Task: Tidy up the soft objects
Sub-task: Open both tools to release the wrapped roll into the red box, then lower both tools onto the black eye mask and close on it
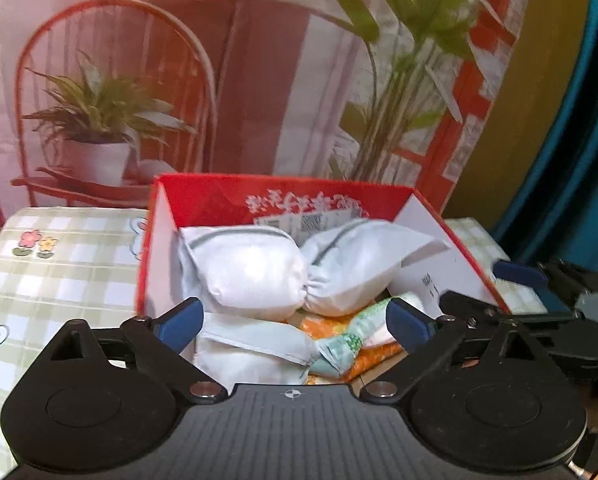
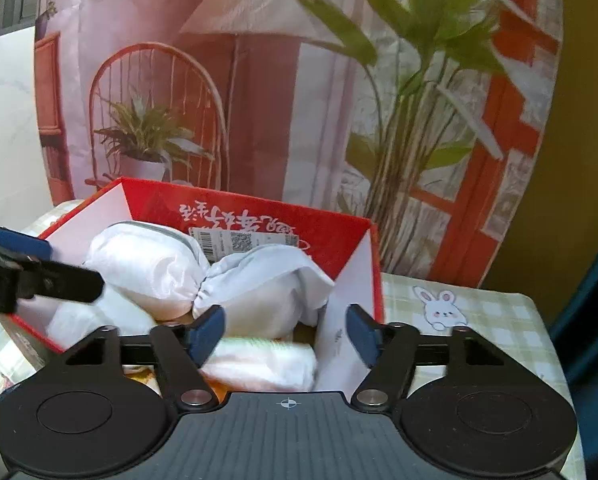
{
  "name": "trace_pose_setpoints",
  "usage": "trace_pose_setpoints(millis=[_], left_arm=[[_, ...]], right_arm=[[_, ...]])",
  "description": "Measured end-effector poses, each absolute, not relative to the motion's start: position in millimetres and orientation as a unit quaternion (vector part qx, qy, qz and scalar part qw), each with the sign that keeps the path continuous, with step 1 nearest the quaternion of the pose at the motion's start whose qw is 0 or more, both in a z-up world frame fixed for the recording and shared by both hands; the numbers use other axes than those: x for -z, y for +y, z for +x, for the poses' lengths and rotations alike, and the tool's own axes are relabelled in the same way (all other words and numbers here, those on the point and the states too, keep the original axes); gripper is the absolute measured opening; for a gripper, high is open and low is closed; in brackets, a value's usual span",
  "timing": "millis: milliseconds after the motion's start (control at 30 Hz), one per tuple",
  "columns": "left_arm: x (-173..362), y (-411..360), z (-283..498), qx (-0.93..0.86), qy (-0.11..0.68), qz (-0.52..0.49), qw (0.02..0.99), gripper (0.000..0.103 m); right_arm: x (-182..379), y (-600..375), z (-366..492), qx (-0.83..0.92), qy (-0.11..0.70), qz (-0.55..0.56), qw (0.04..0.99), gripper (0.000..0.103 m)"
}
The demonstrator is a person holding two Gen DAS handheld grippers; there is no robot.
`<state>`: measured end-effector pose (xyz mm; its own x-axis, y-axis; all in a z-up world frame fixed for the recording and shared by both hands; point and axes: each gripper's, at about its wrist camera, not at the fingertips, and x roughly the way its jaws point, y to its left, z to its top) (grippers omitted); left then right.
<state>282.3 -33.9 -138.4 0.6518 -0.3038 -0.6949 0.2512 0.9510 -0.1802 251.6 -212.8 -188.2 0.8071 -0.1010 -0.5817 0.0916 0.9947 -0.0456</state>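
A red cardboard box point(image 1: 259, 190) point(image 2: 323, 236) with white inner walls stands open on the table. Inside lie two white drawstring bundles point(image 1: 255, 276) point(image 2: 147, 268) side by side, with another white bundle point(image 1: 251, 356) nearer me. A green and orange patterned cloth point(image 1: 351, 336) lies beside it. My left gripper point(image 1: 295, 320) hangs open over the box's near side, its pads touching nothing. My right gripper point(image 2: 285, 330) is open at the box's near right corner, above a blurred white roll point(image 2: 267, 360). One of the right gripper's fingers point(image 1: 519, 274) shows beyond the box's right wall.
The box sits on a green checked tablecloth point(image 1: 59, 280) point(image 2: 499, 320) printed with rabbits and flowers. A printed backdrop point(image 1: 259, 80) of a red chair and plants hangs close behind. A blue curtain point(image 1: 579, 160) and a yellow wall point(image 2: 559, 200) are at the right.
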Motion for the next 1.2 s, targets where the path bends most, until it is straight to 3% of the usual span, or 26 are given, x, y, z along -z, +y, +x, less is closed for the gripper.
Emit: trace_pose_setpoints(millis=[67,167,233,767,833,867,1000,1067,1133,1167,1200], left_arm=[[129,-30,274,0.146,0.374,-0.036,0.915,0.101],[117,-28,259,0.131,0.352,-0.025,0.927,0.103],[112,-28,250,0.121,0.344,-0.012,0.931,0.103],[136,-14,196,0.113,0.386,0.021,0.915,0.103],[144,-15,192,0.129,0.393,0.014,0.91,0.101],[146,-15,190,0.137,0.394,0.009,0.909,0.099],[157,-17,190,0.165,0.408,-0.007,0.898,0.078],[164,-19,192,0.17,0.416,-0.01,0.893,0.073],[172,-21,192,0.177,0.426,-0.01,0.887,0.061],[176,-22,193,0.183,0.434,-0.009,0.882,0.05],[180,-24,194,0.187,0.44,-0.005,0.878,0.047]], right_arm=[[184,-214,243,0.056,0.294,0.002,0.954,0.08],[179,-215,227,0.064,0.273,0.016,0.96,0.097],[176,-214,216,0.068,0.263,0.025,0.962,0.102],[216,-190,132,0.076,0.279,0.094,0.953,0.102],[228,-185,124,0.066,0.29,0.095,0.95,0.091],[233,-183,121,0.061,0.297,0.096,0.948,0.076],[253,-179,114,0.045,0.325,0.117,0.937,0.048],[260,-178,112,0.037,0.334,0.121,0.934,0.04],[266,-178,110,0.031,0.337,0.123,0.933,0.037],[269,-178,108,0.03,0.335,0.125,0.933,0.034],[270,-181,109,0.03,0.334,0.127,0.934,0.032]])
